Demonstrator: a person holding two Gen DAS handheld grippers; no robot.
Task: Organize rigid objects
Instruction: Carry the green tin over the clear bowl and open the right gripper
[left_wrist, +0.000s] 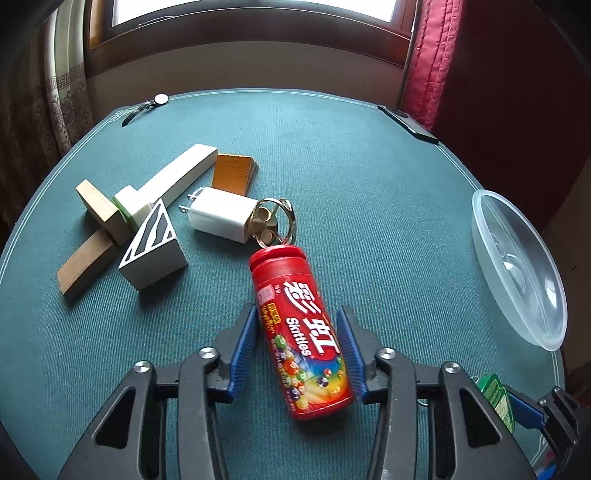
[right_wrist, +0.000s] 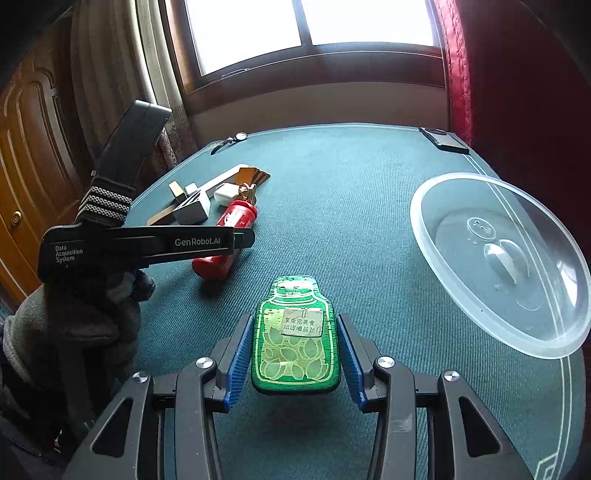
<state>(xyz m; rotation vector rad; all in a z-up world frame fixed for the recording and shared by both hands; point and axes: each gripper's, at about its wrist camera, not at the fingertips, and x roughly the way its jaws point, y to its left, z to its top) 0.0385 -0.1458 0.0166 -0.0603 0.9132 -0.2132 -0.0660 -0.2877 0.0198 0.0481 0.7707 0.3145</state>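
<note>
A red Skittles tube (left_wrist: 299, 332) lies on the green tablecloth with its cap pointing away. My left gripper (left_wrist: 297, 310) straddles its middle, and both blue pads (left_wrist: 245, 343) press against its sides. In the right wrist view my right gripper (right_wrist: 294, 317) is shut on a green jar-shaped tin (right_wrist: 295, 339), held a little above the cloth. The same view shows the left gripper's black body (right_wrist: 147, 243) over the red tube (right_wrist: 225, 240). A clear plastic bowl (right_wrist: 461, 266) sits to the right with nothing in it.
Beyond the tube lie a white charger (left_wrist: 221, 218), a metal ring piece (left_wrist: 269, 221), a striped triangular block (left_wrist: 151, 251), wooden blocks (left_wrist: 99, 218), a long white block (left_wrist: 177, 177) and an orange card stack (left_wrist: 232, 173). A watch (left_wrist: 147, 107) and a phone (left_wrist: 410, 125) rest at the far edge.
</note>
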